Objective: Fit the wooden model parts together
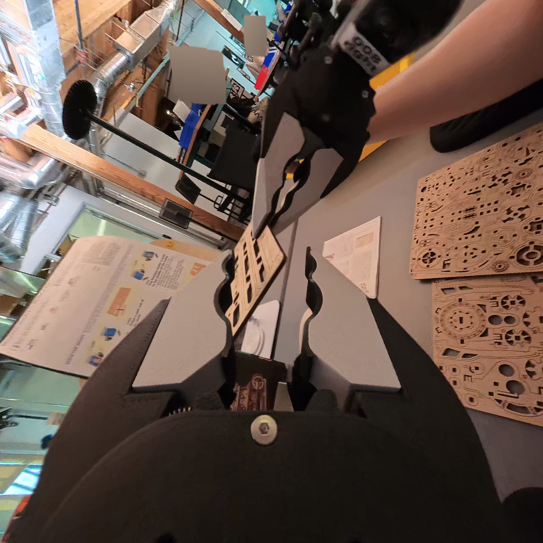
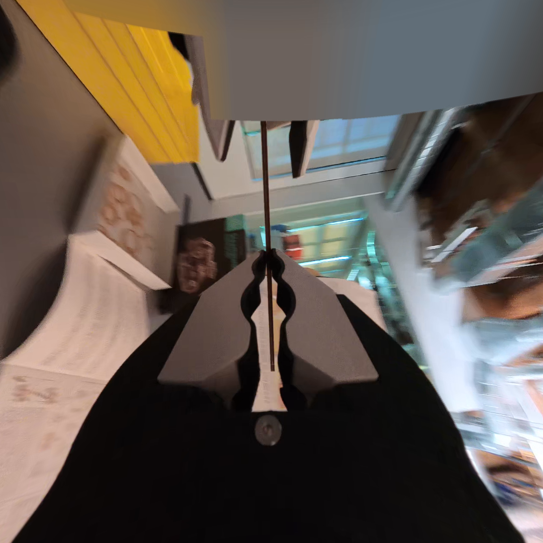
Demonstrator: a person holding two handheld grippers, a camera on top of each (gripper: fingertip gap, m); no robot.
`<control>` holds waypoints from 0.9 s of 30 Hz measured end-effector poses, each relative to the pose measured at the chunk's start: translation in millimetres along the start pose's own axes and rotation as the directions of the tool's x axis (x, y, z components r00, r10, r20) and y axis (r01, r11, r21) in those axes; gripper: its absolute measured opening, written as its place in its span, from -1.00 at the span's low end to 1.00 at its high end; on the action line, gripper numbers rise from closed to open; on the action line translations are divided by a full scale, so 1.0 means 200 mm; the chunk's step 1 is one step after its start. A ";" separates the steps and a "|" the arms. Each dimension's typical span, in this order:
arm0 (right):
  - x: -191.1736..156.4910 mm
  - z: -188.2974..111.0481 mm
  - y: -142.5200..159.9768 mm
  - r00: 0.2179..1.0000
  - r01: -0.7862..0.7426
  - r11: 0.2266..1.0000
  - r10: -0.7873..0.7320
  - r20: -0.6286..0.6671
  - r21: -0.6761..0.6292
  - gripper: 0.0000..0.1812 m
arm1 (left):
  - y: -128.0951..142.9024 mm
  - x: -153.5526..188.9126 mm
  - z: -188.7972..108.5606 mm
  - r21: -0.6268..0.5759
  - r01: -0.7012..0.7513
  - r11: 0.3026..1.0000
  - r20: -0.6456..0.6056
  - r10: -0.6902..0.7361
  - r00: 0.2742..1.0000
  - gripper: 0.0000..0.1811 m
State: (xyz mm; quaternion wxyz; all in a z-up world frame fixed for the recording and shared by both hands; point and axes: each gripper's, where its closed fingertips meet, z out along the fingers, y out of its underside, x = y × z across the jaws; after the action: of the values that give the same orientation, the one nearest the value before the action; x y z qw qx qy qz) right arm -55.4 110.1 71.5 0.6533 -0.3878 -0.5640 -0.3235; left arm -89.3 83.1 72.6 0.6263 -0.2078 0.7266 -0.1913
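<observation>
A small thin wooden parts sheet with cut-out slots is held in the air. My right gripper is shut on its top corner. In the right wrist view the sheet shows edge-on, clamped between the tips of my right gripper. My left gripper is open. The sheet hangs between its fingers, close to the left finger; I cannot tell whether they touch. The left gripper's fingertips show on either side of the sheet's far end in the right wrist view.
Two large wooden parts sheets lie on the grey table at the right. An open instruction booklet stands at the left, and a white leaflet lies ahead. A dark model box sits below the fingers. A person's forearm is at the top right. My hands' fingertips stand some 5 cm from each other.
</observation>
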 end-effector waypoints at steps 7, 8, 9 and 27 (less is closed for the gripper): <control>0.02 -0.01 -0.02 0.977 0.187 0.982 -0.189 -0.101 -0.037 -0.98 | 0.03 -0.02 -0.04 -0.051 -0.072 0.996 0.012 0.072 0.997 -0.42; 0.02 -0.01 -0.02 0.976 0.189 0.981 -0.192 -0.101 -0.040 -0.98 | 0.04 -0.01 -0.04 -0.067 -0.076 0.995 0.005 0.076 0.997 -0.43; 0.02 -0.01 -0.02 0.976 0.188 0.981 -0.191 -0.104 -0.038 -0.98 | 0.05 0.00 -0.04 -0.079 -0.074 0.994 -0.005 0.074 0.997 -0.45; 0.05 -0.02 -0.04 0.982 0.119 0.993 -0.116 -0.147 0.015 -0.80 | 0.04 -0.01 -0.02 -0.139 -0.420 0.897 0.141 0.437 0.888 -1.00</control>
State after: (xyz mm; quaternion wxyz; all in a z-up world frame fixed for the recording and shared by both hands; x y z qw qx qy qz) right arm -59.1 103.3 82.4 0.6773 -0.3212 -0.5404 -0.3822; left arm -92.8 90.9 69.9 0.7005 -0.0901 0.7079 0.0082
